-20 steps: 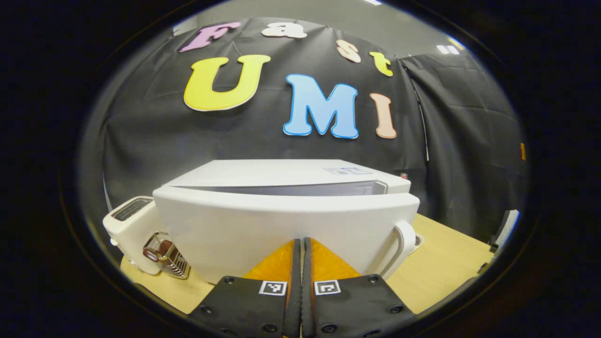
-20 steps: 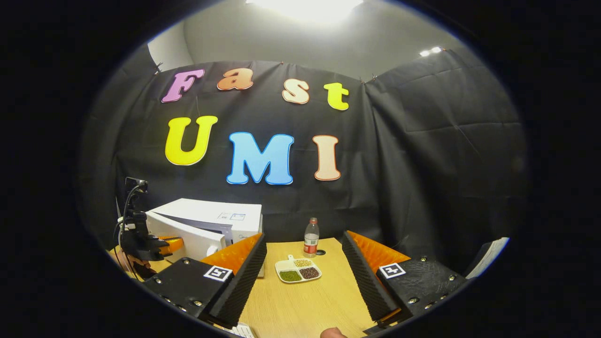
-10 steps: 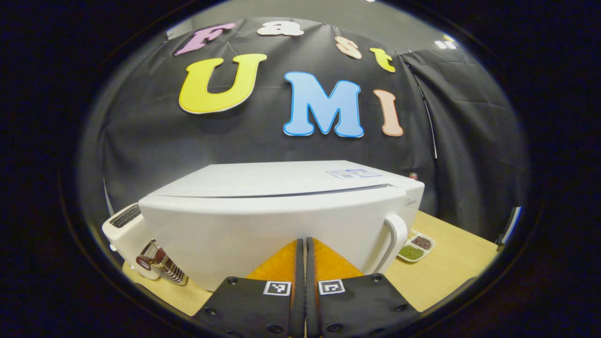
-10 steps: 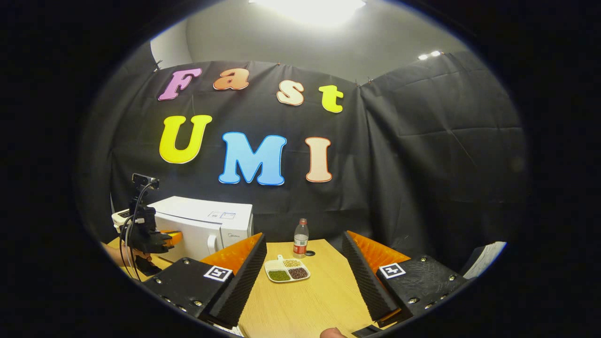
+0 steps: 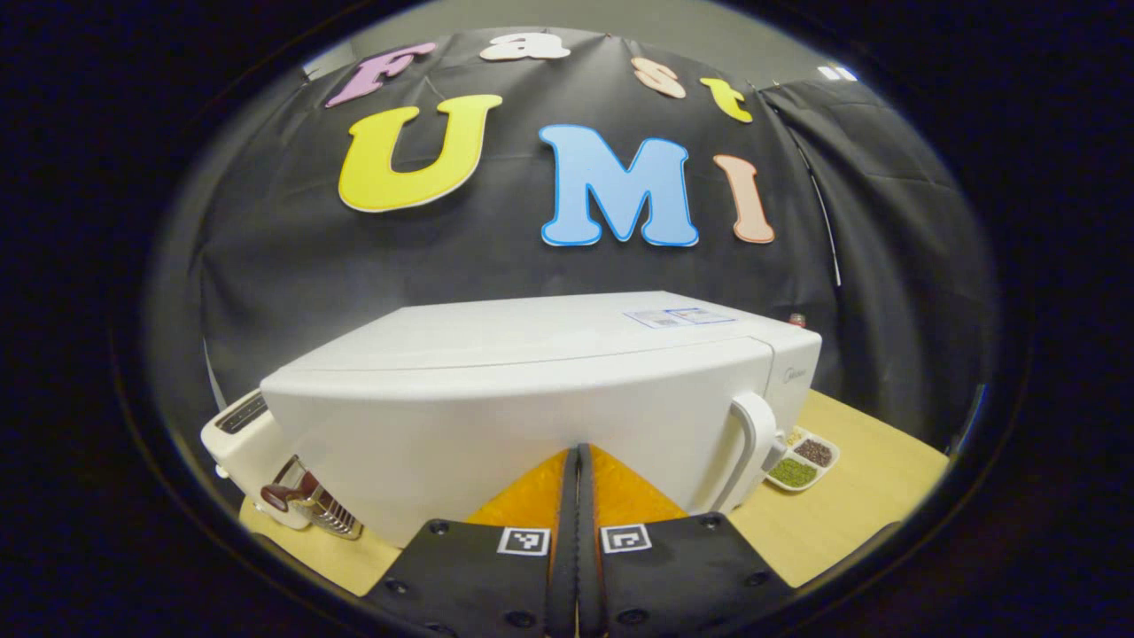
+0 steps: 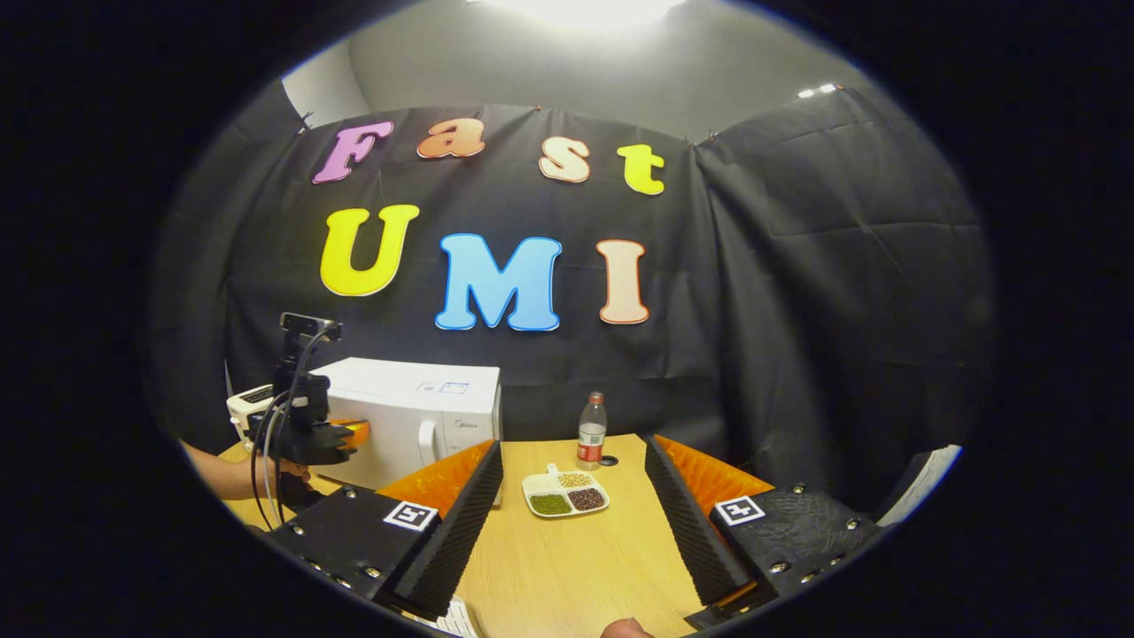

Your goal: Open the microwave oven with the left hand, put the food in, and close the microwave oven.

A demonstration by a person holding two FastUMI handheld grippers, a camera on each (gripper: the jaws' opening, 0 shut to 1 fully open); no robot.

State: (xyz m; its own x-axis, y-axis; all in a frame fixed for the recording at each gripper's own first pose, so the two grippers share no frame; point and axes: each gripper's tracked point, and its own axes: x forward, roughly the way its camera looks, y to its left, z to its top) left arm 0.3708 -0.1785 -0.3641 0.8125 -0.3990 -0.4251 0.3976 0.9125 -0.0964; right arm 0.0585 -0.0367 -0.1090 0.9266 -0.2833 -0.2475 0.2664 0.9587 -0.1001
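The white microwave (image 5: 532, 390) stands on the wooden table with its door shut flush and its curved handle (image 5: 751, 443) on the right side. My left gripper (image 5: 576, 452) is shut, its tips against the middle of the door. In the right gripper view the microwave (image 6: 416, 408) sits at the left, with the left gripper (image 6: 310, 434) in a hand in front of it. The food, a white three-part plate (image 6: 564, 498) of beans and grains, lies on the table to the microwave's right, also seen as the plate (image 5: 802, 461). My right gripper (image 6: 573, 446) hangs open and empty above the table.
A white toaster (image 5: 244, 434) and a small wire rack (image 5: 310, 501) stand left of the microwave. A plastic bottle (image 6: 590, 432) stands behind the plate near the black cloth wall. Bare wooden table (image 6: 567, 567) stretches below the right gripper.
The microwave door, ajar a second ago, has swung shut with the left gripper's tips on it. The right gripper stayed open and shifted only slightly.
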